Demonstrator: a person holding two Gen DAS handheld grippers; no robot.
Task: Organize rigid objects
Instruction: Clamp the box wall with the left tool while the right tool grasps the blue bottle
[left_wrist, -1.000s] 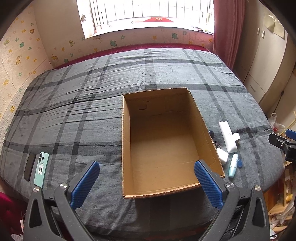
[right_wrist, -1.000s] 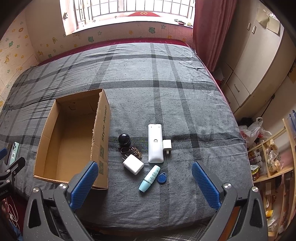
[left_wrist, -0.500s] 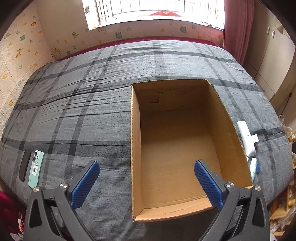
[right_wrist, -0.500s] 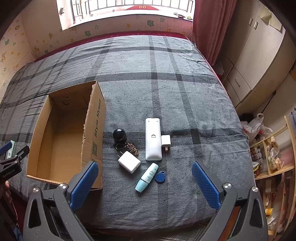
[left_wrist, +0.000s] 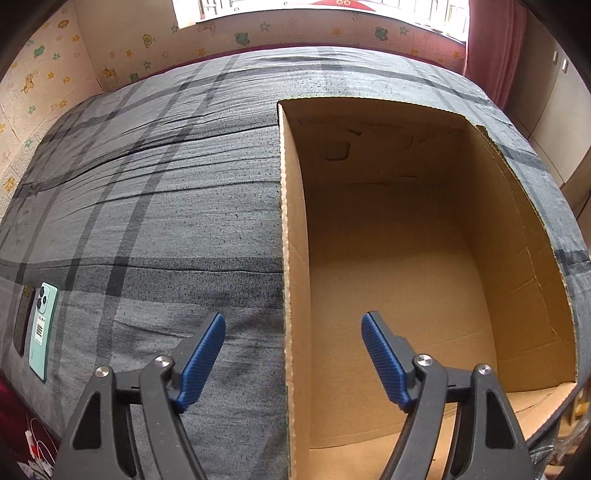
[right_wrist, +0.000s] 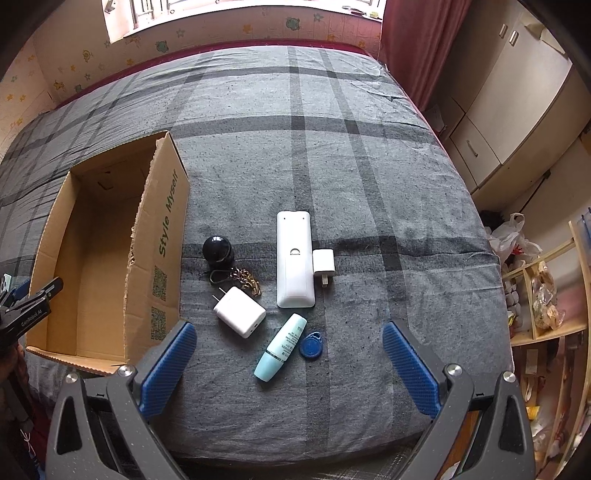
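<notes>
The cardboard box sits open on the bed; your left gripper is closing astride its left wall, untouched. Your right gripper gapes empty; blue tube at twelve o'clock, remote beyond.

The left gripper points steeply downward, its two black arms ending in blue ribbed pads. Its jaws are closing, with a wide gap between them and neither pad pressing on anything. The right gripper also tilts steeply downward, its jaws spread wide apart and holding nothing. The left gripper's black frame shows at the right view's left edge.
</notes>
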